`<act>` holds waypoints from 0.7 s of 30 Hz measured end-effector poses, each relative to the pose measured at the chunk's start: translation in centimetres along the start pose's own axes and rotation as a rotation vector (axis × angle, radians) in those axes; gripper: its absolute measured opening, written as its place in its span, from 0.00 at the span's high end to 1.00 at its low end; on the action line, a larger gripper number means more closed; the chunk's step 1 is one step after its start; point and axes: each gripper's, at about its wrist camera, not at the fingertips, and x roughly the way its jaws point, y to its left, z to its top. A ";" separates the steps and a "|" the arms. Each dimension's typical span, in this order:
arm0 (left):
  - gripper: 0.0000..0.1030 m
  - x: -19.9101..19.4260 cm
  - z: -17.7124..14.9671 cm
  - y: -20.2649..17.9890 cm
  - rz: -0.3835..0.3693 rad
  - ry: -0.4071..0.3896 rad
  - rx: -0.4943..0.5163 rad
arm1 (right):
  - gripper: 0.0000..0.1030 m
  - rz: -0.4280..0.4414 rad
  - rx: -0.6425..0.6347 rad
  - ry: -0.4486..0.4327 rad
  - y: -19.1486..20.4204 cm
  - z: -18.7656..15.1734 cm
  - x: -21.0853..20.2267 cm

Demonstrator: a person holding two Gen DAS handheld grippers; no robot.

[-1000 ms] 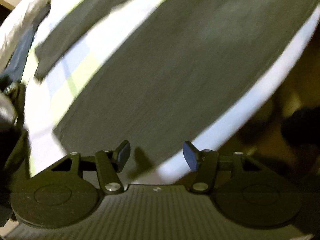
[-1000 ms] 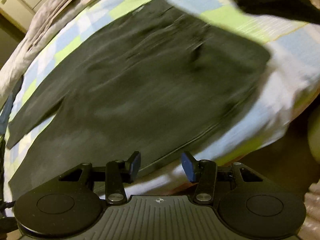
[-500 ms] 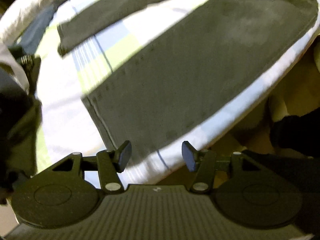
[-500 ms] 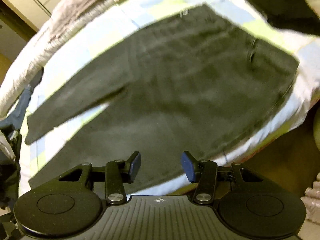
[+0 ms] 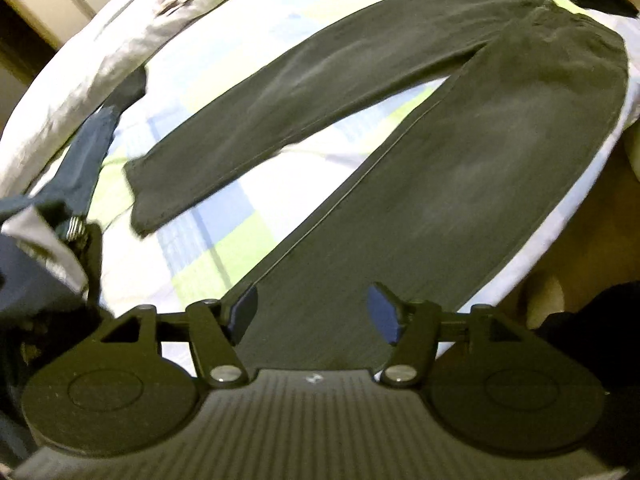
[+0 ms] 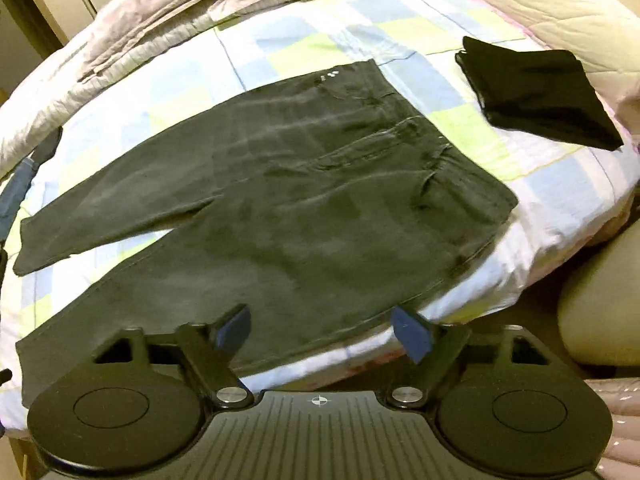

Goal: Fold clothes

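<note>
Dark grey trousers (image 6: 280, 208) lie flat on checked sheet (image 6: 304, 40), legs spread in a V, waistband toward the folded black cloth (image 6: 536, 96), one leg along the bed edge. Left gripper (image 5: 314, 314) above the near leg's hem, jaws just opened wider, nothing between. Right gripper (image 6: 322, 330) above the hip area, jaws just opened wide, empty. Blue garment (image 5: 86, 160) at sheet's far left.

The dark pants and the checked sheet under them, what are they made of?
The pants look like faded black denim, matte, with stitched seams and a pocket. The sheet looks like thin cotton, soft and slightly wrinkled, though that stays a guess.
</note>
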 end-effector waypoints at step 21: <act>0.37 -1.2 4.3 -6.8 0.015 0.016 0.054 | 0.21 -0.009 -0.156 0.041 -2.9 1.3 1.6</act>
